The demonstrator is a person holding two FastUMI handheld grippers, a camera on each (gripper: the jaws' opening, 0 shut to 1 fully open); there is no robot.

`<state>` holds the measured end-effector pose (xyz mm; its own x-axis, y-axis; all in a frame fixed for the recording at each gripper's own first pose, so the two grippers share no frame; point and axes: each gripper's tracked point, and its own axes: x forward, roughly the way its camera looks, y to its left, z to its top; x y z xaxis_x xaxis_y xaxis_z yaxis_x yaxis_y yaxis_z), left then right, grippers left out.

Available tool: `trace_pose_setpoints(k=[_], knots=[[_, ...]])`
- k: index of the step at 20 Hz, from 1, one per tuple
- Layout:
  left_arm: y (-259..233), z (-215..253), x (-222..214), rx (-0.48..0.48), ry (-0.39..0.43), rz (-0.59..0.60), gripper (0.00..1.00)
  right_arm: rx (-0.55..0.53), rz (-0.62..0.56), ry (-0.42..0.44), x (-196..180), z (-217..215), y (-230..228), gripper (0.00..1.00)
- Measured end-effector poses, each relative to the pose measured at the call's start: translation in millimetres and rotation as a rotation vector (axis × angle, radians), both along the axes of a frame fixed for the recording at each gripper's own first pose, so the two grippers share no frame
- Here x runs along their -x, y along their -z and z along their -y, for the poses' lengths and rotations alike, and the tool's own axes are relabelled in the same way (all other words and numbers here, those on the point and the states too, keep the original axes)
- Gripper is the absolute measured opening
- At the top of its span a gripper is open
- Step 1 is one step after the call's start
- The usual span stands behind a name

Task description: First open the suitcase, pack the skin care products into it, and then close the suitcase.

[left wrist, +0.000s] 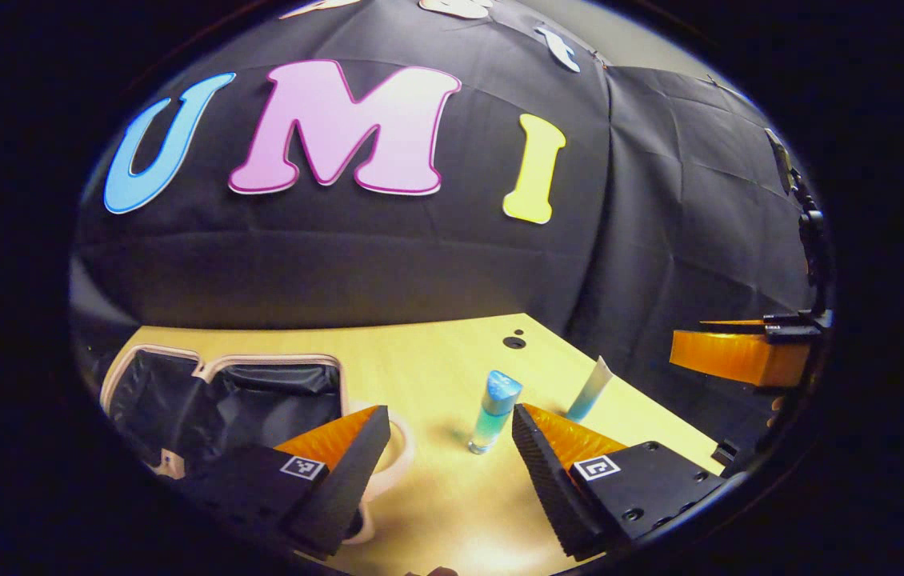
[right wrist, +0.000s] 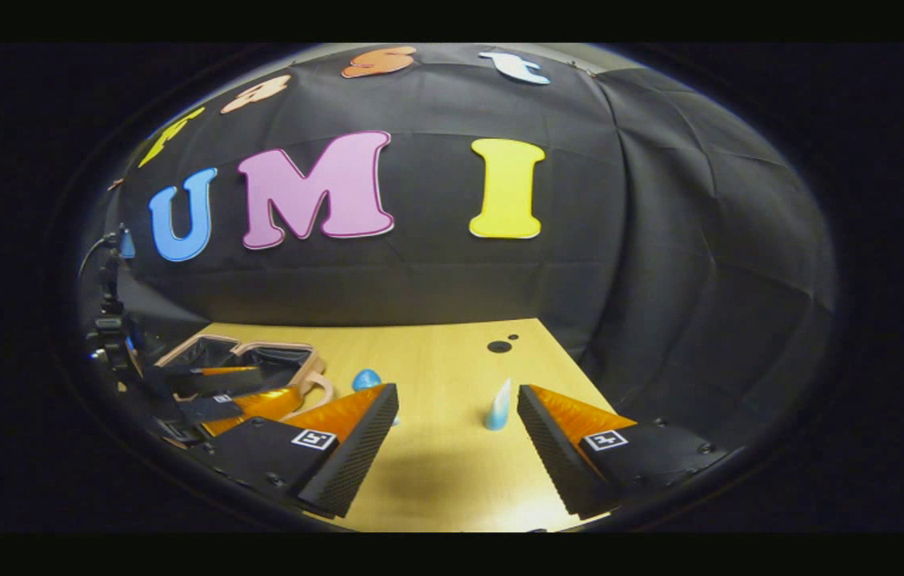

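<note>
Claws [left wrist: 450,448] [right wrist: 456,440] both spread wide, gripping nothing, over upright blue bottle [left wrist: 494,412] beside opened suitcase [left wrist: 212,400]; likely toppled by off-centre closing.

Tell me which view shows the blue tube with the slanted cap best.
The left gripper view: the blue tube stands upright on the table, seen whole between the open left tongs. In the right gripper view, just its cap peeks above a finger of the right tongs.

No legible text, brand or number found on any item. Square black-and-white coded markers [left wrist: 300,467] sit on the black gripper fingers [left wrist: 340,480], at 7 and 5 o'clock; unreadable.
</note>
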<state>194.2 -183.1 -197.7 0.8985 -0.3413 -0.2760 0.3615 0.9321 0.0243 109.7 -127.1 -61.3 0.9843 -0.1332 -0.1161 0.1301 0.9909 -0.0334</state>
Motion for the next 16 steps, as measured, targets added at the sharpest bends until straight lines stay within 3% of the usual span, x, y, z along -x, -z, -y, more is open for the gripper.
trace_pose_setpoints(k=[3,12,13,16], knots=[[34.8,34.9,-25.5,-0.024,0.04,-0.033,0.97,-0.002,-0.019,0.014,-5.8,21.0,17.6,0.96],[103.6,59.4,-108.3,-0.038,-0.033,-0.094,0.96,-0.016,-0.071,0.02,-61.4,48.7,72.0,0.96],[107.4,62.8,-109.8,-0.034,-0.03,-0.104,0.94,-0.024,-0.08,0.024,-71.6,50.7,77.8,0.96],[113.8,65.8,-111.5,-0.048,-0.035,-0.116,0.7,-0.023,-0.099,0.032,-96.3,55.7,91.5,0.96]])
